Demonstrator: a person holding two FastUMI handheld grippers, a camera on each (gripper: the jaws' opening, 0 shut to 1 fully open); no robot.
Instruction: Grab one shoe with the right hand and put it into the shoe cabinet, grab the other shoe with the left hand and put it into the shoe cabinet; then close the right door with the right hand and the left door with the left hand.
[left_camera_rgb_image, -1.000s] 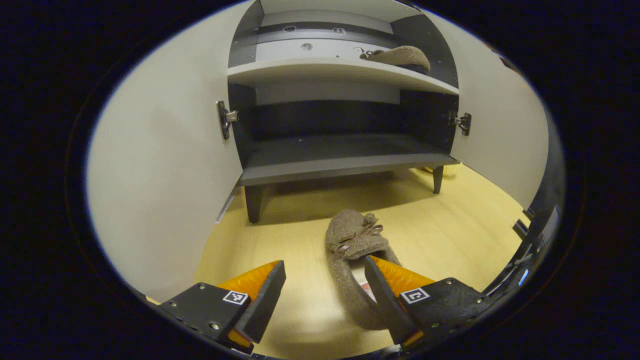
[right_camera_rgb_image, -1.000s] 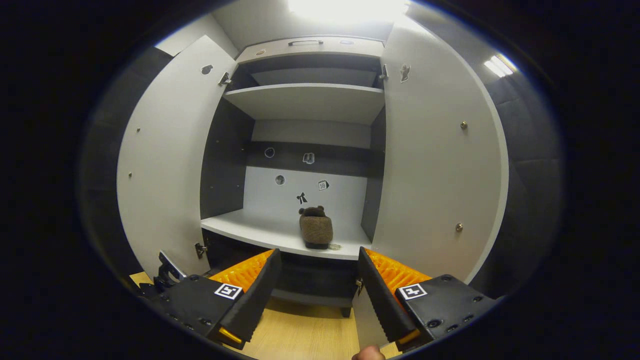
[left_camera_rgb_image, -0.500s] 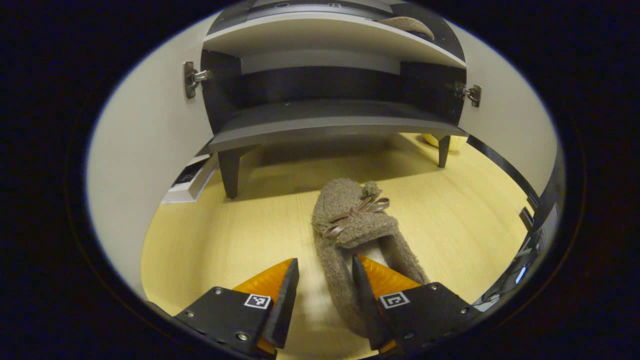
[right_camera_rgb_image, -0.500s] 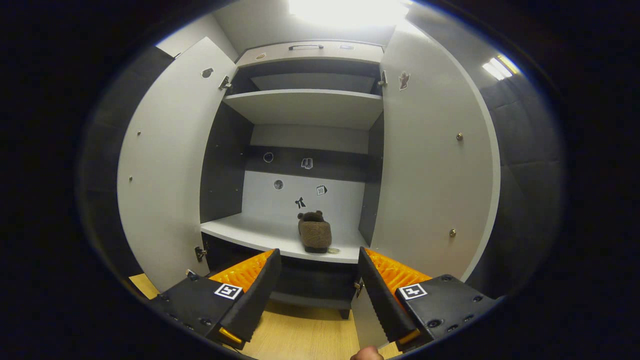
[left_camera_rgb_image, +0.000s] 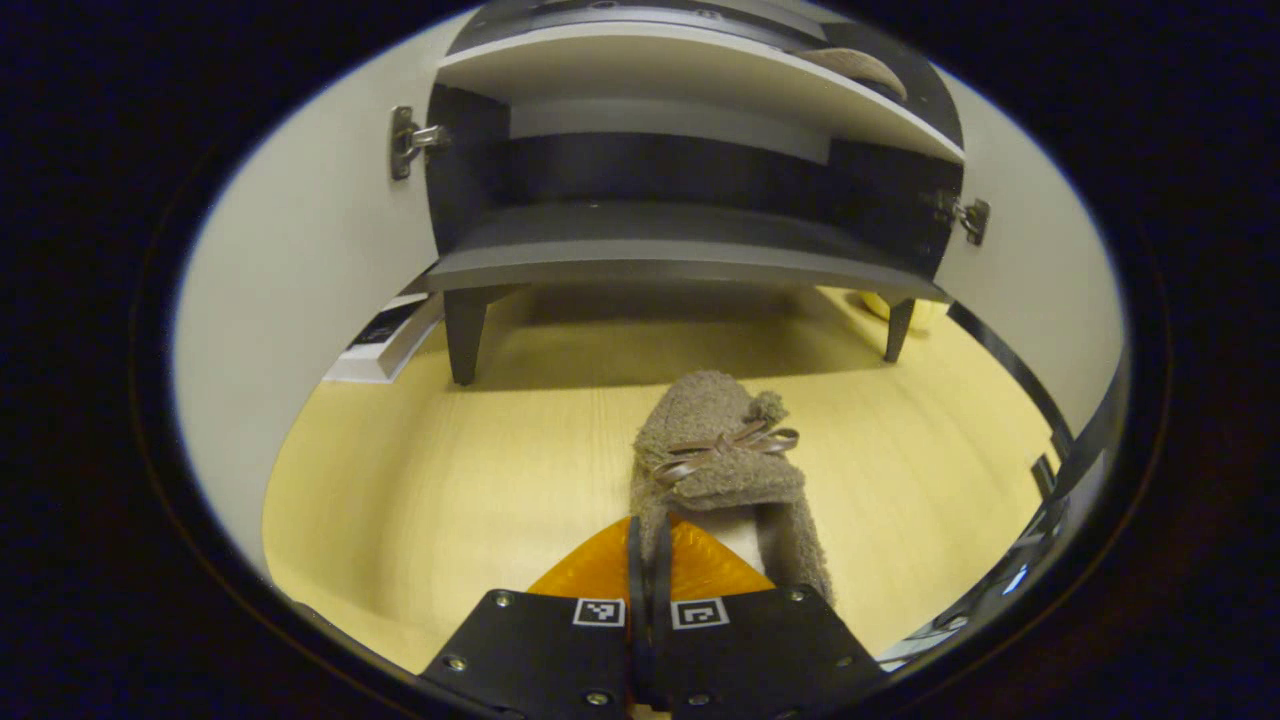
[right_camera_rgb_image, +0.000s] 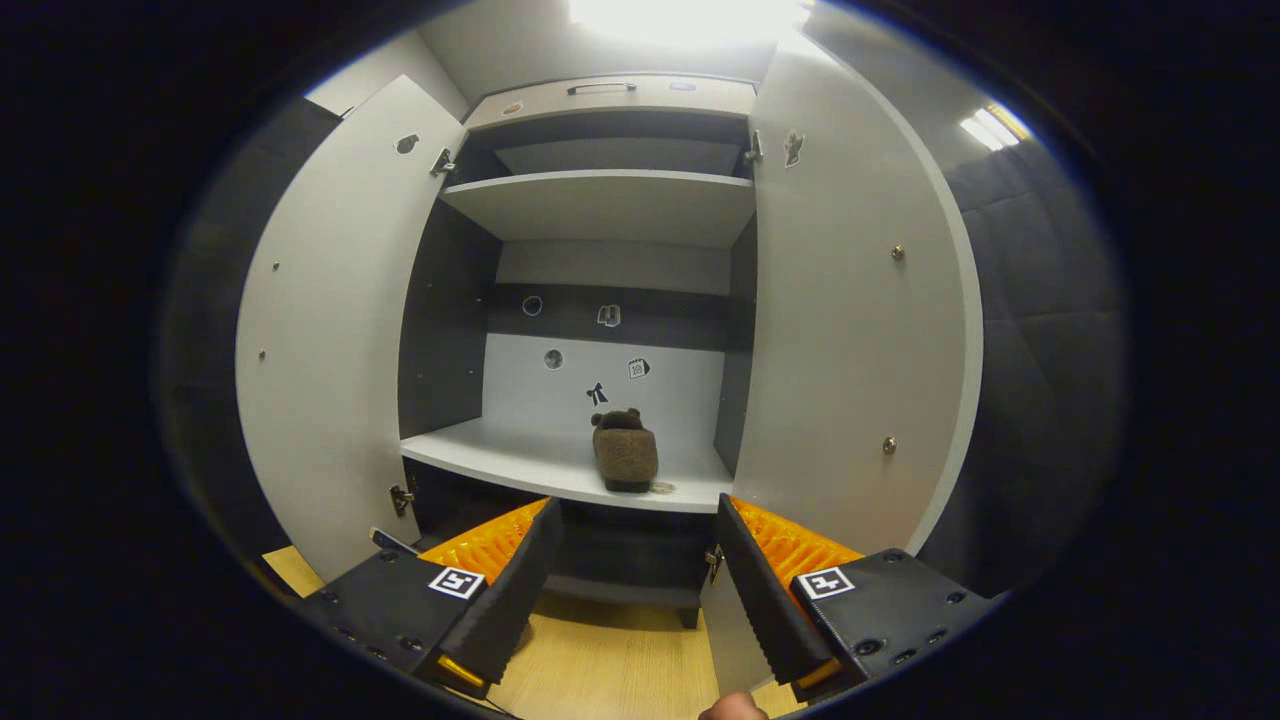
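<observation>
The left gripper (left_camera_rgb_image: 648, 545) has its jaws clenched on the side wall of a shoe (left_camera_rgb_image: 715, 470) lying on the wooden floor (left_camera_rgb_image: 450, 480), near the front edge of the open cabinet (left_camera_rgb_image: 660, 260). The right gripper (right_camera_rgb_image: 632, 570) hangs with jaws released before the cabinet, both doors (right_camera_rgb_image: 330, 330) swung wide. The other shoe (right_camera_rgb_image: 625, 455) sits at the middle shelf's (right_camera_rgb_image: 500, 455) front edge.
</observation>
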